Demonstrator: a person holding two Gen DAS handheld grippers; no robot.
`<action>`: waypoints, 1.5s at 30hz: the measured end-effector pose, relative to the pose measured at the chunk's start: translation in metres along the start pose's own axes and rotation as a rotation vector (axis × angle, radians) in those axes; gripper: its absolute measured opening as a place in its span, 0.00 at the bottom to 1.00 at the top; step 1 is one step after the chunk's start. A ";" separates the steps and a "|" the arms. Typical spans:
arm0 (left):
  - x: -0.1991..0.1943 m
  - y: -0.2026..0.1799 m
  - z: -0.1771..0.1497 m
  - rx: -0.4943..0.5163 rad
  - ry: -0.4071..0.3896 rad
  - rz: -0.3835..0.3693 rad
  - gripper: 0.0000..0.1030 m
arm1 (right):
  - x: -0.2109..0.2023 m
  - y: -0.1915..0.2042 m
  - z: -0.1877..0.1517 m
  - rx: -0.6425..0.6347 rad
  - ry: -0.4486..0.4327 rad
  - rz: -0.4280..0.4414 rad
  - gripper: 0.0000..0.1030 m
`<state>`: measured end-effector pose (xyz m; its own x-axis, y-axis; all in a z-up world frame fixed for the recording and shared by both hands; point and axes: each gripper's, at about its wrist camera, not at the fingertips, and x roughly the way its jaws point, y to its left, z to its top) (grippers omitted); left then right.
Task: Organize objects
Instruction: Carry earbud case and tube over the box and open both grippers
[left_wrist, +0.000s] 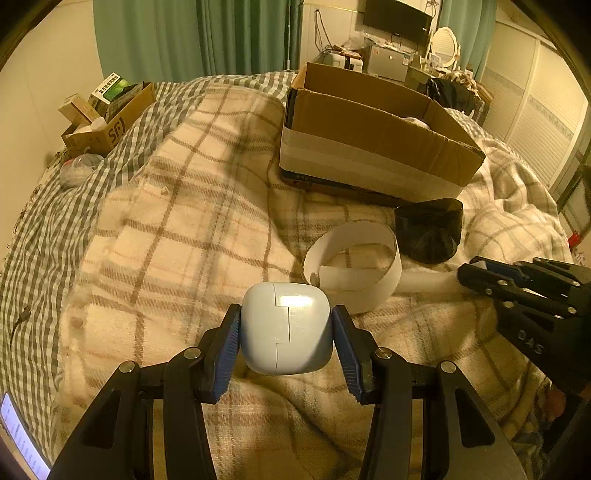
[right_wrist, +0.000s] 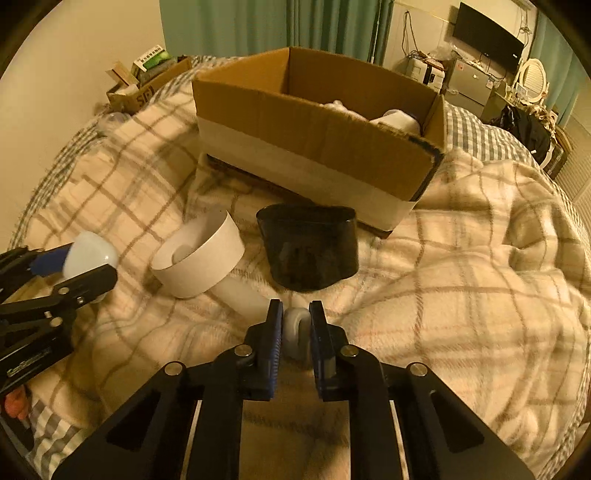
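Note:
My left gripper is shut on a pale blue rounded case and holds it above the plaid blanket; the case also shows in the right wrist view. My right gripper is shut on the end of a white object joined to a curled white band. The band also shows in the left wrist view, with the right gripper at its right end. A black oval cup lies just beyond. An open cardboard box stands behind, with white items inside.
The plaid blanket covers a bed with folds and humps. A smaller cardboard box with packets sits at the far left edge. A clear bag lies near it. Furniture and a TV stand beyond the bed.

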<state>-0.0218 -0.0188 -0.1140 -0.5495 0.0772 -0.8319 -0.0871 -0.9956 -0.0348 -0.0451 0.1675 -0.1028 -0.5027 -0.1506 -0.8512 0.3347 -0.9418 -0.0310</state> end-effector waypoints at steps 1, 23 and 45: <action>0.000 0.000 0.000 0.001 0.000 0.000 0.48 | -0.001 0.000 0.000 -0.003 0.002 0.007 0.13; 0.007 0.000 -0.004 0.006 0.026 -0.016 0.48 | 0.020 0.000 -0.008 0.004 0.100 0.042 0.32; 0.005 0.002 -0.002 -0.008 0.019 -0.019 0.48 | -0.047 -0.018 -0.013 -0.054 -0.010 -0.037 0.11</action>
<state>-0.0226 -0.0201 -0.1196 -0.5323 0.0948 -0.8412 -0.0905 -0.9944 -0.0548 -0.0169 0.1957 -0.0691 -0.5231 -0.1192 -0.8439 0.3580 -0.9293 -0.0907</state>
